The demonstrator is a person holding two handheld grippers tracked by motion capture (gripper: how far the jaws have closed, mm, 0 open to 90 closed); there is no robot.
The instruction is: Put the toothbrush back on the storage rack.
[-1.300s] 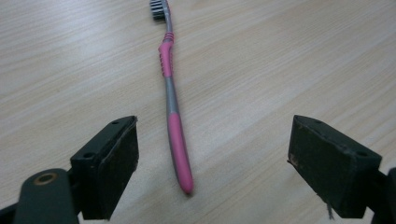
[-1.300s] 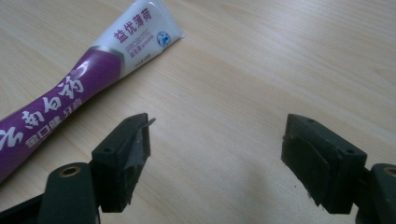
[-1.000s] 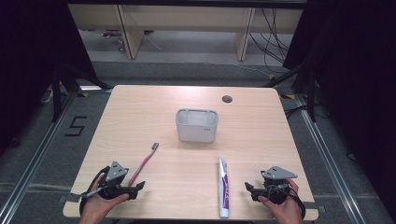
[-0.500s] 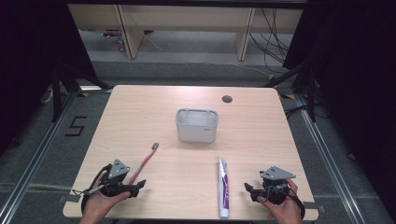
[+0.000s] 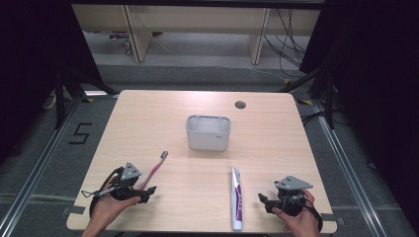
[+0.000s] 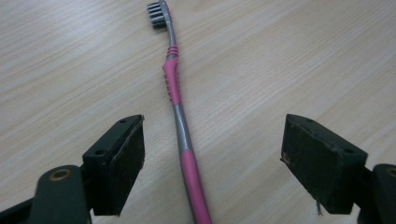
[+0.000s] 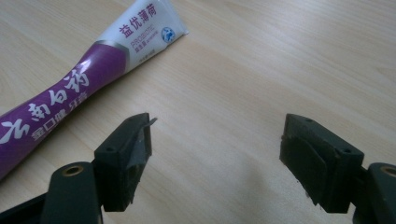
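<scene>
Status: no pick-up done yet; both items lie flat on the table (image 5: 148, 106), and the grey holder box (image 5: 208, 132) at table centre looks empty from the high view.

1. Left hand-held gripper (image 5: 147, 190): released, jaws wide apart. The toothbrush (image 6: 175, 88), pink/grey, lies between the jaws in the left gripper view, handle end toward the camera, bristle head far end. Neither pad touches it. Judgement: approach is done, closing on the handle is the next step.
2. Toothpaste tube (image 5: 236, 197): white/purple, lies lengthwise near the front edge, between the 2 grippers, cap end toward the person.
3. Right hand-held gripper (image 5: 263, 201): released, nothing between the jaws. In the right gripper view the tube sits off to the upper left, outside the jaw gap. Judgement: this side needs to shift toward the tube before any grasp.

Left to do, approx.: grasp, lift and presumably place both items in the box.

Surface/room: light wood-grain laminate top, round cable hole (image 5: 240, 104) near the far edge. Grey floor with a "5" mark (image 5: 79, 133) at left, dark curtains at both sides, wooden furniture legs and loose cables at the back.
</scene>
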